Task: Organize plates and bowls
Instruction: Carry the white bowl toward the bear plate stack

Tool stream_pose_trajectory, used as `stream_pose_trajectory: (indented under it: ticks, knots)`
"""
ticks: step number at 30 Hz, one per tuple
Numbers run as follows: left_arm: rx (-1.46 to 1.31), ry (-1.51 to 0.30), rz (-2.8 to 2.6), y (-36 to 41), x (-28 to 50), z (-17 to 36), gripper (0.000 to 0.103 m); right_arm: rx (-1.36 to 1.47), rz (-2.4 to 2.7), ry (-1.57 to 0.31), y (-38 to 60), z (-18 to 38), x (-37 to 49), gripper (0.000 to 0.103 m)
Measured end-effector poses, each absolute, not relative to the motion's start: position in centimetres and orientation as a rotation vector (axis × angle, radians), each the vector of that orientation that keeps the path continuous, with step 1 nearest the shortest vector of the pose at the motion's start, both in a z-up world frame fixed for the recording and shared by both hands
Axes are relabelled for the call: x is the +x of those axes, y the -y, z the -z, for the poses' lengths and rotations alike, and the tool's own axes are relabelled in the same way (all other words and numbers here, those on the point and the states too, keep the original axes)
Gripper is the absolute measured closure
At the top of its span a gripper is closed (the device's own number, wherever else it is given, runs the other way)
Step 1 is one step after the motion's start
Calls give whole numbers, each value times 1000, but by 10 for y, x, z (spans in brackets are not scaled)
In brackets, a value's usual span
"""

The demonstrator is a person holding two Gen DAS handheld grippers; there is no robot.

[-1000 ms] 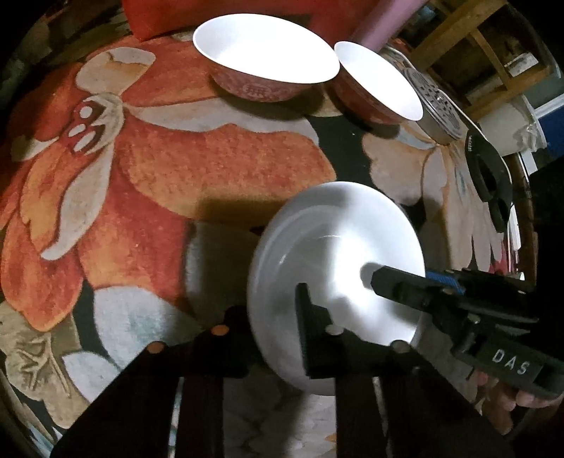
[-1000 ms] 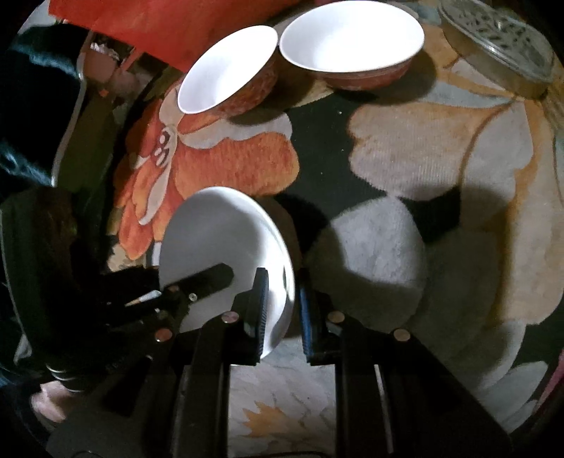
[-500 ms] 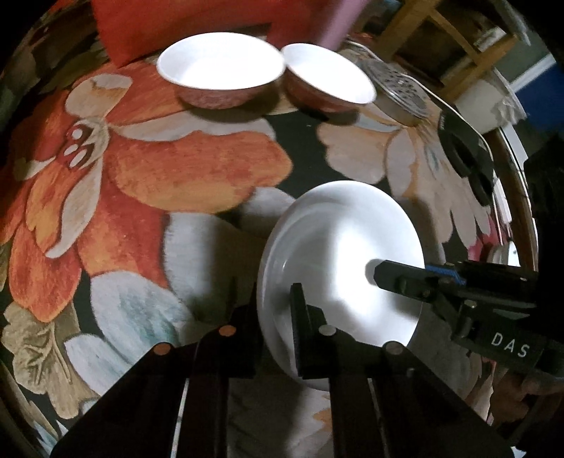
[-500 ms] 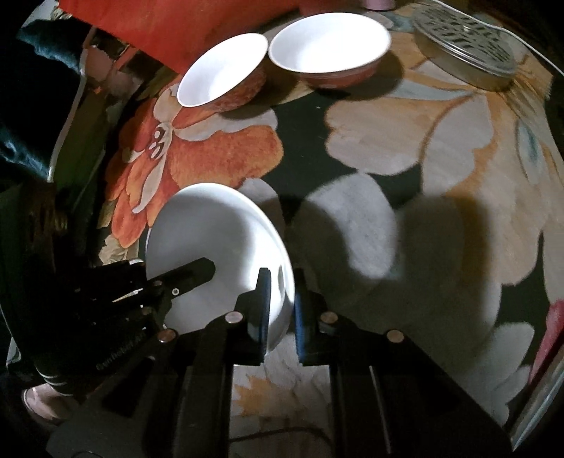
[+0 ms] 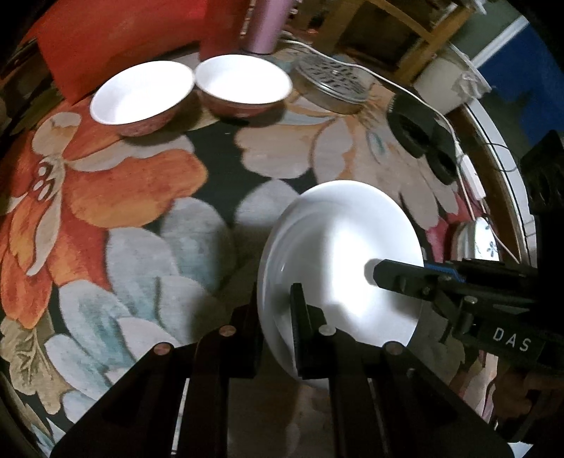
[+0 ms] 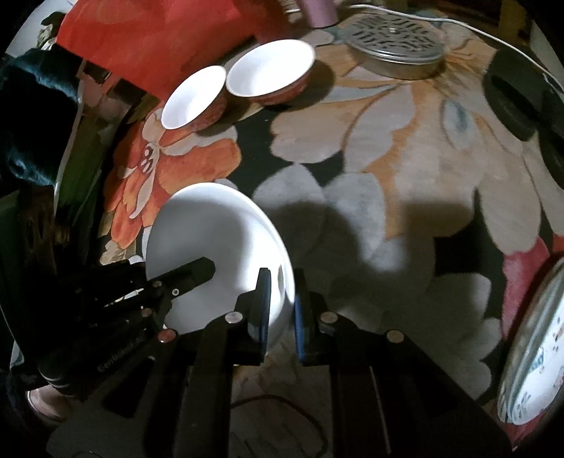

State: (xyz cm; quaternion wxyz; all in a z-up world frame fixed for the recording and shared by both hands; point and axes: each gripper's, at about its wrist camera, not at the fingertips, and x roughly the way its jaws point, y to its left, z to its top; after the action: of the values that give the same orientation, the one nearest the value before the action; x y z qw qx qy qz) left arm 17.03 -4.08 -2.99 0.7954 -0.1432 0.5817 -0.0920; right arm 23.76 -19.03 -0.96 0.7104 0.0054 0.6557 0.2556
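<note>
Carrying a white plate (image 5: pixel 338 260) between both claws looks like the step in hand: the plate hangs in the lower middle of each view, apparently clear of the tablecloth (image 5: pixel 141 197). The left gripper (image 5: pixel 275 317) pinches the plate's near rim, one finger on each face, at the bottom centre of the left view. The right gripper (image 6: pixel 282 299) does the same on the opposite rim, low in the right view, its blue-padded fingers pressed onto the edge. Each claw also shows in the other's view, reaching in from the side.

I judge the plate is on its way to a stacking place, not yet set down. A patterned plate (image 6: pixel 535 352) lies at the lower right edge of the right view, near the table's rim; that may be the target, though I cannot be sure. The next move calls for keeping both grips level and even, lowering the plate flat, then spreading the fingers only once it rests.

Farther up, the flowered cloth in orange, grey and black covers a round table. Two white bowls (image 5: pixel 141 93) (image 5: pixel 243 79) with red outsides sit side by side, touching or nearly so, at the upper left. A round metal tin (image 5: pixel 331 84) with a perforated lid stands to their right, a white cable (image 5: pixel 405 91) trailing past it, and black round things (image 5: pixel 419 130) lie at the right. Behind are a red cushion (image 5: pixel 116 38), a pink cylinder (image 5: pixel 268 24) and wooden furniture (image 5: pixel 416 42).
</note>
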Motion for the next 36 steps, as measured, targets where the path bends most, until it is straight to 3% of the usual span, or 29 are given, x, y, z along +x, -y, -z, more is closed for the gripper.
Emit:
stream_pose_trajectory:
  ticks: [36]
  knots:
    - [-221,-1239,434,187,189,6,91,162,-322,-1429,340,-24,221,91]
